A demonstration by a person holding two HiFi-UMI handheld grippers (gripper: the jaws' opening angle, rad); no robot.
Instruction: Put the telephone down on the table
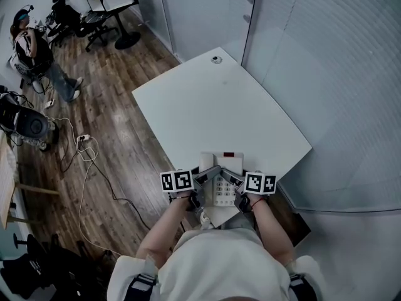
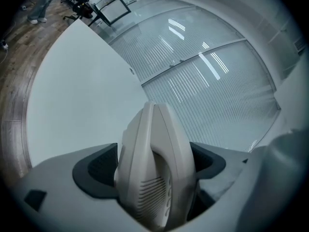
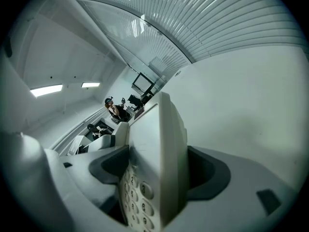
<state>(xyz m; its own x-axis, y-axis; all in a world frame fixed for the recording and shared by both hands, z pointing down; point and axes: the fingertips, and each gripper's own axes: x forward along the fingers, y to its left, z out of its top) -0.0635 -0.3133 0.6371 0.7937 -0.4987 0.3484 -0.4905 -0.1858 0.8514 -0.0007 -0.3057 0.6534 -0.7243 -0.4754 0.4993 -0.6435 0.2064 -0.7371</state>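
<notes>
Telephone (image 1: 220, 184) held at near edge of white table (image 1: 213, 105), keypad up, whether base already touches tabletop not clear. Left gripper (image 1: 202, 182) clamped on handset side, right gripper (image 1: 237, 182) clamped on keypad side. Step in hand, likely: carrying and lowering. Next move calls for level descent onto table, both sides together, then jaws spread

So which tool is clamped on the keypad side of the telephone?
The right tool: number keys show between its jaws in its own view. The left tool grips the telephone's opposite side, where only a slotted grille shows.
</notes>
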